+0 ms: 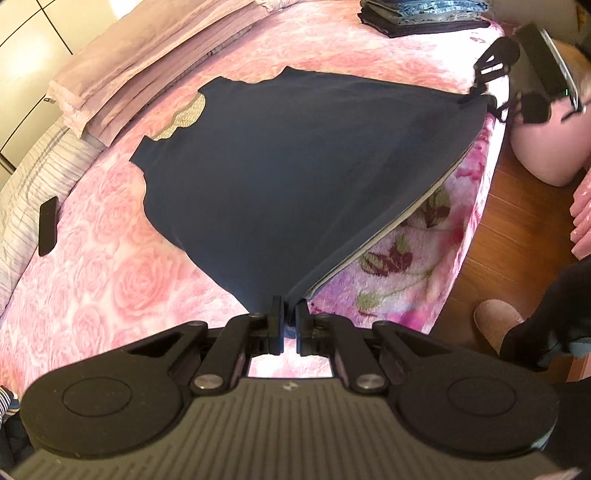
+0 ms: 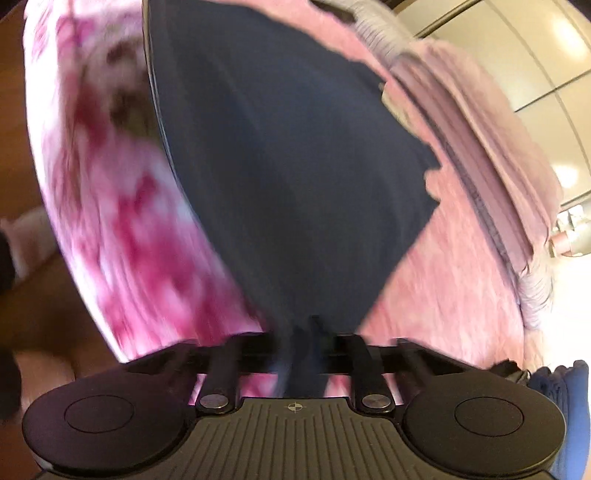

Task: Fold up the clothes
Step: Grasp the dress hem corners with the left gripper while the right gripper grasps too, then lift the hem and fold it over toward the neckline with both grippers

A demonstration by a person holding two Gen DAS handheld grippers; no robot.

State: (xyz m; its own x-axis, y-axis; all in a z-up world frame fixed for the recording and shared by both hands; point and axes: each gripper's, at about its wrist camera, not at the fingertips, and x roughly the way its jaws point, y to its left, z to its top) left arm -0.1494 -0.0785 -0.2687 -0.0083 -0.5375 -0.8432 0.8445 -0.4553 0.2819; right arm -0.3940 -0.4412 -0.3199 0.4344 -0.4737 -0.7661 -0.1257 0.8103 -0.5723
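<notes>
Phone (image 1: pixel 48 225) on pink bedspread (image 1: pixel 110 280), folded pile (image 1: pixel 424 16) behind navy garment (image 1: pixel 295 166)

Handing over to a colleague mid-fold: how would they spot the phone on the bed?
Start at the pink rose-print bedspread. Left of the navy garment lies the phone, near the striped grey bedding. It is the only flat, black, rigid slab there.

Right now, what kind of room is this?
Most likely a bedroom: a bed under a pink rose-print blanket, folded bedding stacked at its far side, and a navy garment spread out for folding.
</notes>
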